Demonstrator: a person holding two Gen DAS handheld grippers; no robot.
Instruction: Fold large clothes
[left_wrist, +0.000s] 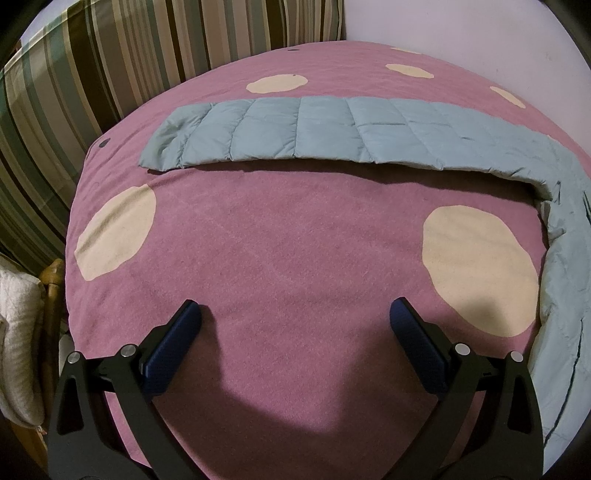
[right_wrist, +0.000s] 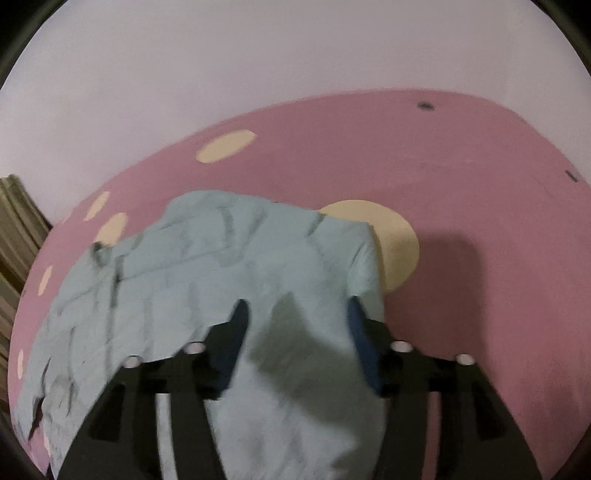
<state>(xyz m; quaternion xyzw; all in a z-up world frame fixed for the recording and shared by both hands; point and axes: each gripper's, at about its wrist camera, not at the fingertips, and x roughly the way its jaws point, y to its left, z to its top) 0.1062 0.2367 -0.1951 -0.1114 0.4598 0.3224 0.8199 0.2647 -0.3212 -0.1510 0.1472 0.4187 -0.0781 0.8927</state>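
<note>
The pale blue quilted padded garment (left_wrist: 295, 129) lies lengthwise along the far edge of the pink spotted bed (left_wrist: 295, 258), curving down its right edge. The left gripper (left_wrist: 295, 314), fingers spread and empty, hovers well short. Only the right wrist view shows the right gripper (right_wrist: 295, 314), fingers spread astride the garment's end, nearer.

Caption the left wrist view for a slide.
Open left claw above the pink dotted bedspread; quilted blue garment lies beyond.
</note>
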